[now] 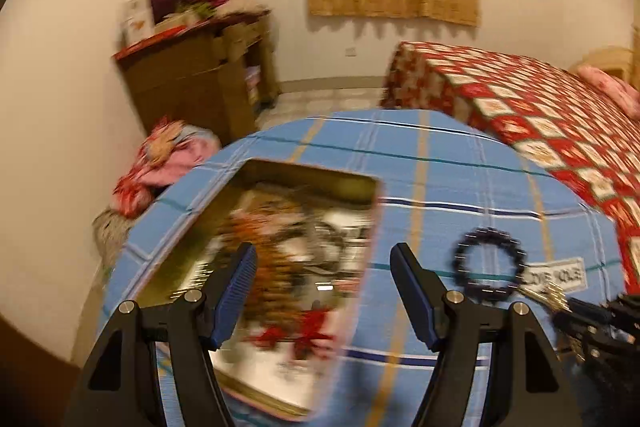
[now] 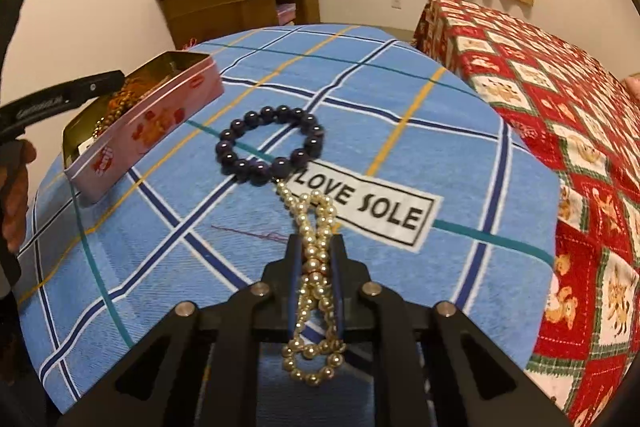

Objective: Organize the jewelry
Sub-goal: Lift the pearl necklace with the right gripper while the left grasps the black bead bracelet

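White label [image 2: 366,205] on the blue checked cloth [image 2: 400,99]: "LOVE SOLE", black capitals in a black frame
Pink tin [image 2: 148,131], side wall: red lettering, not readable

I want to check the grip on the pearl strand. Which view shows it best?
The right wrist view: the pearl strand runs sharply between the right gripper's closed jaws. The left wrist view catches only a blurred bit of it at the right edge.
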The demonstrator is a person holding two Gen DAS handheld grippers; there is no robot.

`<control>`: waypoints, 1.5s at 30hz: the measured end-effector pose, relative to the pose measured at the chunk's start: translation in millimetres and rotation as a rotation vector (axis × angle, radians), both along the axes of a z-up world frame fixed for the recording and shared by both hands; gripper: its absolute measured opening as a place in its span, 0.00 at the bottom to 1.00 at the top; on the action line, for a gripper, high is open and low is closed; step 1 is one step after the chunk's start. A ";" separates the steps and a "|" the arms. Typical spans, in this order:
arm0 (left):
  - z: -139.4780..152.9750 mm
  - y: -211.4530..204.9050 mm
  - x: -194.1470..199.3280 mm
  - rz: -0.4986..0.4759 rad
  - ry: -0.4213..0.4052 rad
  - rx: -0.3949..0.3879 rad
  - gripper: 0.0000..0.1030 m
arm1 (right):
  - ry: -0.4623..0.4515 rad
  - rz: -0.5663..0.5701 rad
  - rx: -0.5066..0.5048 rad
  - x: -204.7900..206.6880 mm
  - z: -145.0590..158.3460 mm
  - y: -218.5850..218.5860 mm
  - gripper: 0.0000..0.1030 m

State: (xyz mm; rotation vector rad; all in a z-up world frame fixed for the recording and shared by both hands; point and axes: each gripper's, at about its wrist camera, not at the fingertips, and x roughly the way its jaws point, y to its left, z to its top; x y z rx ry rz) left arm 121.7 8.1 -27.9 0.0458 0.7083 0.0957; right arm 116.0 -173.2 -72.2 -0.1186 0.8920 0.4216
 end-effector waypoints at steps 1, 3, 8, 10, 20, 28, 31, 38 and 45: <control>-2.1 -10.7 1.9 -0.030 0.011 0.012 0.67 | 0.000 -0.003 0.000 0.4 0.1 -1.5 0.15; -6.0 -26.8 6.4 -0.064 0.026 0.031 0.67 | -0.001 -0.013 0.007 1.4 -0.2 -5.1 0.15; -25.6 -61.6 25.8 -0.152 0.079 0.057 0.67 | -0.012 -0.033 0.038 3.9 -1.8 -11.4 0.15; -34.5 -69.3 34.4 -0.168 0.106 0.045 0.67 | -0.036 -0.033 0.028 1.7 -3.0 -8.8 0.15; -54.1 -86.6 41.3 -0.279 0.204 -0.036 0.13 | -0.056 -0.015 0.073 -2.4 -3.9 -13.0 0.15; -30.6 -70.7 -7.7 -0.287 0.111 -0.038 0.13 | -0.061 0.035 0.129 -16.2 10.3 -7.8 0.09; -14.3 -65.1 -15.3 -0.284 0.062 -0.045 0.13 | -0.068 0.048 0.126 -18.2 18.2 -4.7 0.09; 19.1 -48.8 -32.8 -0.273 -0.020 -0.058 0.13 | -0.072 0.051 0.155 -19.9 28.0 -5.2 0.09; 40.1 -25.8 -45.2 -0.243 -0.067 -0.076 0.13 | -0.115 0.076 0.179 -21.0 54.2 1.6 0.09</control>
